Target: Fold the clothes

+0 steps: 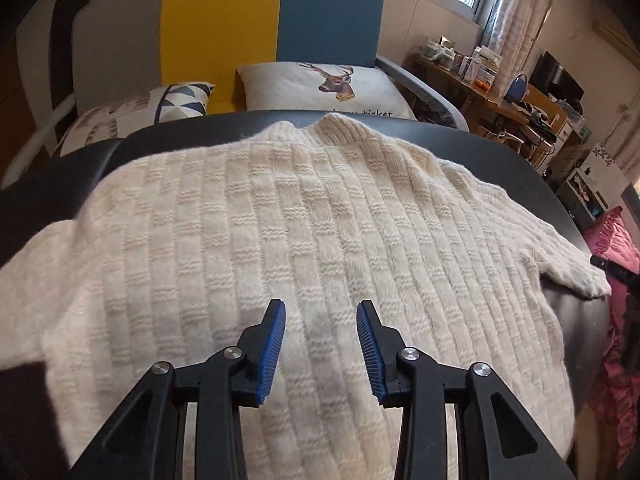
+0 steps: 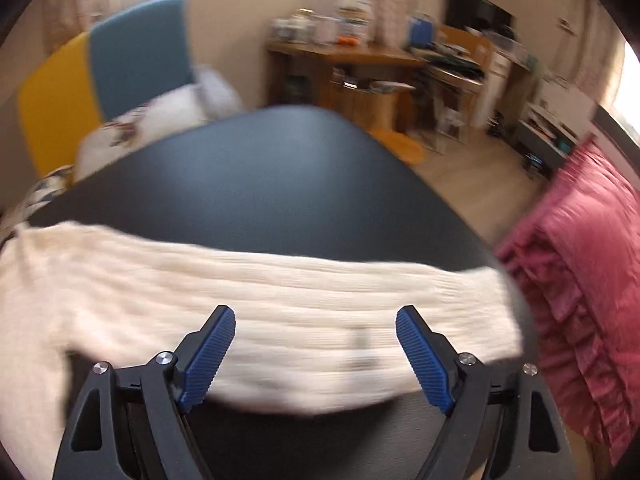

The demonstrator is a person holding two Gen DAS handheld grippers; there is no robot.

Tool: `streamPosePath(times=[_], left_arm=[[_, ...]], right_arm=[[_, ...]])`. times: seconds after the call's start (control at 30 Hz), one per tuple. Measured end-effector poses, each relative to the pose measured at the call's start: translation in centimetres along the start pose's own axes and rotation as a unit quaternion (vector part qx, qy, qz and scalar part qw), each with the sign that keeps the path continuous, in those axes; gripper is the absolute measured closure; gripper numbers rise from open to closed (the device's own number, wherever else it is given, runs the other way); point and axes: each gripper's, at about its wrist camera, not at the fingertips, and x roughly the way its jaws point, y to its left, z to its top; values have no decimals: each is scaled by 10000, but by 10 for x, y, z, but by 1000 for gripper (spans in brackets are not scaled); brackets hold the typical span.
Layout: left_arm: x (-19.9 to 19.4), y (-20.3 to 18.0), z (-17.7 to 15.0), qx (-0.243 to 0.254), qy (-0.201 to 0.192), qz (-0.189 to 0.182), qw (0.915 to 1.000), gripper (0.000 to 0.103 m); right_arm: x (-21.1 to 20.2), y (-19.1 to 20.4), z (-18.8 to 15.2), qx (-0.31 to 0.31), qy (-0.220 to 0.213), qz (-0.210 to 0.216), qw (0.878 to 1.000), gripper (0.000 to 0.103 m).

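A cream knitted sweater (image 1: pixel 280 216) lies spread flat on a black table (image 1: pixel 500 160), collar at the far edge and one sleeve reaching to the right. My left gripper (image 1: pixel 321 308) hovers over the sweater's lower body, its blue pads apart with nothing between them. In the blurred right wrist view the sweater's sleeve (image 2: pixel 280 300) lies across the black table (image 2: pixel 280 184). My right gripper (image 2: pixel 316 320) stands wide open above that sleeve, holding nothing.
Behind the table stands a bed with a yellow and blue headboard (image 1: pixel 272 28) and pillows (image 1: pixel 320 88). A cluttered wooden desk (image 1: pixel 480 92) is at the back right. A pink ruffled cloth (image 2: pixel 580 272) lies just past the table's right edge.
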Motion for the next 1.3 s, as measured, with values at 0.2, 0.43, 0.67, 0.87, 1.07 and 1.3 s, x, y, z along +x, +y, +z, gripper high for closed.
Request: streamPosePath(times=[0.2, 0.43, 0.67, 0.87, 1.07, 1.3], left_arm=[[-21, 23, -29, -174, 8, 155, 9997, 64], [-24, 44, -64, -535, 145, 161, 9983, 64], [-40, 63, -63, -1007, -115, -171, 9947, 64], [-40, 102, 6, -872, -671, 197, 9937, 64], [1, 134, 68, -721, -649, 566, 9937, 63], [44, 133, 80, -259, -308, 968, 9945, 64]], right_arm=[[-5, 140, -12, -990, 294, 1744, 9792, 18], [24, 219, -50, -1475, 1152, 1939, 9630, 19], [17, 242, -40, -1569, 832, 1835, 9669, 19], [16, 300, -5, -1828, 404, 2040, 9609, 19], [59, 359, 31, -2205, 408, 2071, 9523, 19], [107, 355, 48, -1879, 836, 2142, 9549, 19]])
